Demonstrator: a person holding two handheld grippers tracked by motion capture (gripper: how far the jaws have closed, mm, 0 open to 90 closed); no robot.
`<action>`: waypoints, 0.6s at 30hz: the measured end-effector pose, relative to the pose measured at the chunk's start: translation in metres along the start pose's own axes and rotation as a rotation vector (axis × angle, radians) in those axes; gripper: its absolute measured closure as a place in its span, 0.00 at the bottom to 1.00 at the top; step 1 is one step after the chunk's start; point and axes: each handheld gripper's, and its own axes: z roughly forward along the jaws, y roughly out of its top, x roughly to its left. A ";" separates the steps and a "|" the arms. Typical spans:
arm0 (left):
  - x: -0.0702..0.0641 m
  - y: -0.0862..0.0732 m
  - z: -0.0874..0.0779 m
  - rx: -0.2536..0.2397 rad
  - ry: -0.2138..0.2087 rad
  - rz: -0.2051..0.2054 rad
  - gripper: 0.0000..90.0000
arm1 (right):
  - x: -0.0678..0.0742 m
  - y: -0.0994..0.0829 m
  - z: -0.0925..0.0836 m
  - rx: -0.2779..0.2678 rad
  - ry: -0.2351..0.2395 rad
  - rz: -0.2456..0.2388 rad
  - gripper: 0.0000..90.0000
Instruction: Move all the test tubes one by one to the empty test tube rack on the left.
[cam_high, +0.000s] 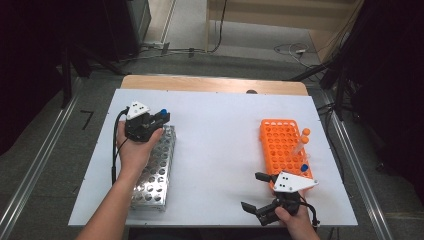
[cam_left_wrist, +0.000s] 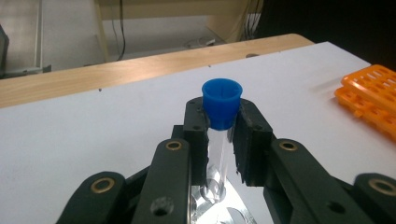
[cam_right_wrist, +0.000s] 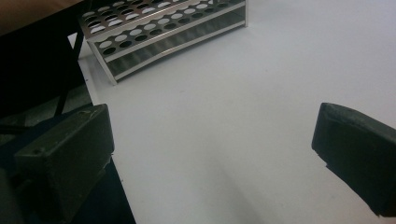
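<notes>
My left gripper (cam_high: 159, 118) is shut on a clear test tube with a blue cap (cam_left_wrist: 222, 103), held upright over the far end of the steel rack (cam_high: 159, 165). In the left gripper view the tube's lower end (cam_left_wrist: 215, 186) sits at a hole of the steel rack (cam_left_wrist: 233, 215). My right gripper (cam_high: 256, 192) stands open near the table's front edge, left of the orange rack (cam_high: 281, 135), with nothing between its fingers (cam_right_wrist: 70, 154). The orange rack holds tubes with orange caps (cam_high: 304, 136) and one with a blue cap (cam_high: 304, 167).
A white sheet (cam_high: 215, 150) covers the table, with a wooden strip (cam_high: 210, 84) along its far edge. Cables and dark stands lie on the floor beyond. The steel rack (cam_right_wrist: 154, 28) shows at the top of the right gripper view.
</notes>
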 end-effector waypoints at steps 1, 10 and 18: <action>0.001 0.000 0.001 0.011 0.004 -0.002 0.85 | 0.000 0.000 0.000 0.000 0.000 0.000 0.00; 0.002 -0.001 0.000 0.037 -0.015 -0.032 0.79 | 0.000 0.000 -0.001 -0.006 -0.003 0.000 0.00; 0.000 0.002 -0.007 0.020 -0.030 -0.042 0.56 | 0.001 0.004 -0.006 -0.018 -0.015 -0.007 0.00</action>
